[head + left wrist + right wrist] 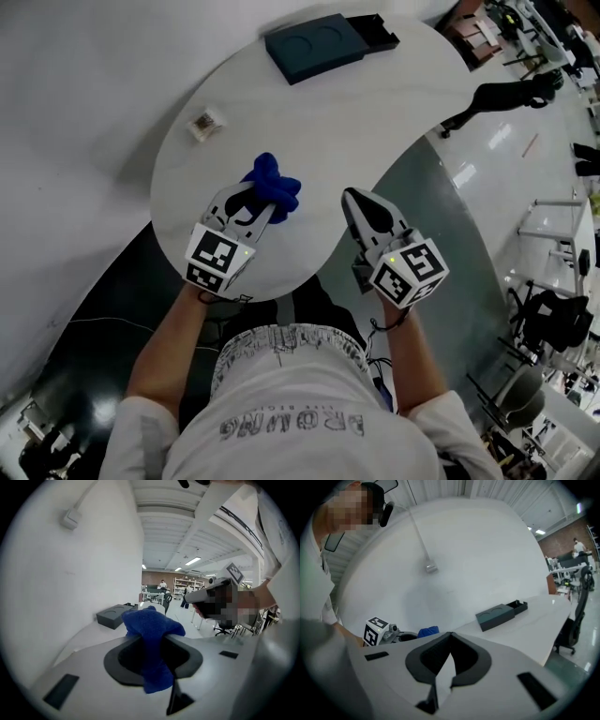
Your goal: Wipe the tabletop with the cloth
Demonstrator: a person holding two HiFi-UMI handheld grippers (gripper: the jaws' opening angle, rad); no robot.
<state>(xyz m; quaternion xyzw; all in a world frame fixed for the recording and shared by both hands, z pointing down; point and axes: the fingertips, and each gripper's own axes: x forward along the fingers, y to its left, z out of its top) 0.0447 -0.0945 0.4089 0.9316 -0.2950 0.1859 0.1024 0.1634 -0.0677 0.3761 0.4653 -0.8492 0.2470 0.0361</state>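
A bunched blue cloth (273,186) rests on the round white tabletop (375,103), near its front edge. My left gripper (255,201) is shut on the cloth; in the left gripper view the blue cloth (151,639) fills the gap between the jaws and bulges out ahead of them. My right gripper (360,204) is held past the table's right front edge, shut with nothing in it; its jaw tips meet in the right gripper view (450,634). From that view the blue cloth (428,631) and the left gripper's marker cube (374,631) show at left.
A dark flat tray-like box (323,42) lies at the table's far side. A small clear packet (204,124) sits at the left of the tabletop. A white wall curves behind the table. Chairs and shelving stand on the glossy floor to the right (548,309).
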